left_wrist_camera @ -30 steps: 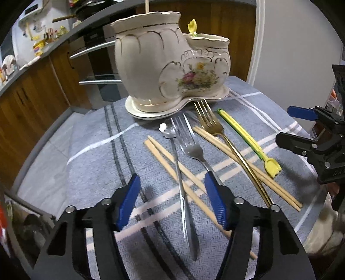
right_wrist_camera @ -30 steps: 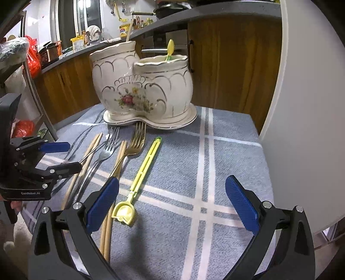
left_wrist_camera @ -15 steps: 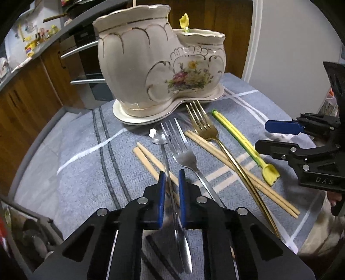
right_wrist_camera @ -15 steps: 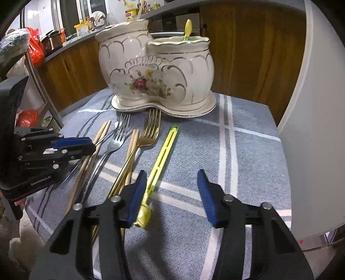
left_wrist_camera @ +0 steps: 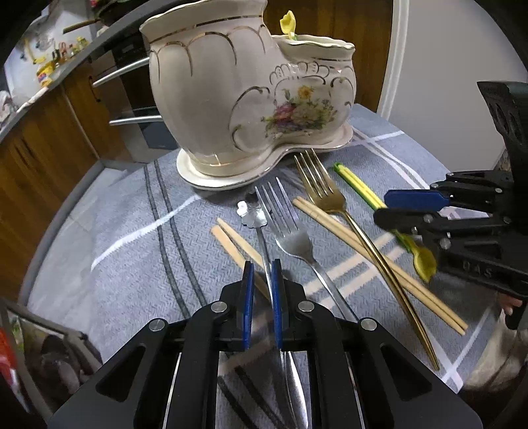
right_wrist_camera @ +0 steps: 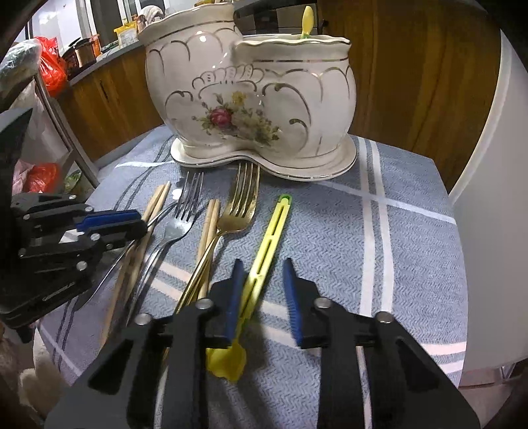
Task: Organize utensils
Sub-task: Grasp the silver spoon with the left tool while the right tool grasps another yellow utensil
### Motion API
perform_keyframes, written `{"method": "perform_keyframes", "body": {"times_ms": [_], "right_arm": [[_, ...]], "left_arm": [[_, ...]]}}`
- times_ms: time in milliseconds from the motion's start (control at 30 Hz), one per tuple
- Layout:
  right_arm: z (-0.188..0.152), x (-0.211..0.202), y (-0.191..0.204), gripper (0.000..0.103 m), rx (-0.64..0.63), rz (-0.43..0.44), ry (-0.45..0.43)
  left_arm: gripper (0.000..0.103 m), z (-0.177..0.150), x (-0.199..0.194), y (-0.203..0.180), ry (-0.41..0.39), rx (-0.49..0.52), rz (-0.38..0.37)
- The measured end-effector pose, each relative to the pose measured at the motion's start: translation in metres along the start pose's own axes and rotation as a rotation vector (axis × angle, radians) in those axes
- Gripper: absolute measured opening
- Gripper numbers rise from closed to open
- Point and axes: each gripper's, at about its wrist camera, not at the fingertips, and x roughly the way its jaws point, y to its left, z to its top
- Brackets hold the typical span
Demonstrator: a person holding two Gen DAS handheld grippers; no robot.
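Observation:
A cream two-pot ceramic holder point(left_wrist_camera: 250, 109) with a flower print stands at the back of the table; it also shows in the right wrist view point(right_wrist_camera: 250, 105). On the cloth lie a silver spoon point(left_wrist_camera: 260, 231), a silver fork point(left_wrist_camera: 290, 231), a gold fork point(left_wrist_camera: 333, 204), two pairs of chopsticks point(left_wrist_camera: 373, 260) and a yellow-green plastic utensil point(right_wrist_camera: 269, 244). My left gripper point(left_wrist_camera: 262, 280) is shut on the silver spoon's handle. My right gripper point(right_wrist_camera: 262, 290) is partly open around the yellow utensil, its left pad touching it.
A yellow utensil point(right_wrist_camera: 307, 18) stands in the holder's right pot. Wooden kitchen cabinets point(left_wrist_camera: 43, 138) lie beyond the table's far edge. A white wall panel point(right_wrist_camera: 488, 198) stands to the right. The grey striped tablecloth point(right_wrist_camera: 396, 237) covers the table.
The left gripper closed on the silver spoon's handle. The right gripper narrowed and moved forward around the yellow utensil's handle.

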Motion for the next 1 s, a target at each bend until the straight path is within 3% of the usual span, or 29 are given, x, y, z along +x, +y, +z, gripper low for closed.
{"method": "perform_keyframes", "body": {"times_ms": [67,367,667,800,867,1000], "right_arm": [[-0.001,-0.001,0.001,0.01,-0.007,-0.006,-0.004],[-0.012,-0.014,-0.015,0.01,0.012,-0.028,-0.027],[-0.014,-0.017,-0.02,0.01,-0.047,-0.026,0.041],[-0.013,-0.016,-0.013,0.01,-0.09,-0.045,0.066],[-0.01,-0.014,-0.013,0.012,-0.093,-0.042,0.081],[-0.005,-0.008,-0.015,0.026,-0.102,-0.041,0.096]], "left_arm": [[0.002,-0.001,0.0,0.0,-0.007,0.013,0.025],[0.0,-0.02,-0.019,0.013,-0.023,-0.029,-0.014],[0.001,-0.023,-0.029,0.015,0.001,-0.019,-0.055],[0.018,-0.022,-0.024,0.004,0.031,0.02,-0.05],[0.02,-0.023,-0.022,0.003,0.041,0.02,-0.051],[0.02,-0.024,-0.016,0.002,0.061,0.029,-0.044]]}}
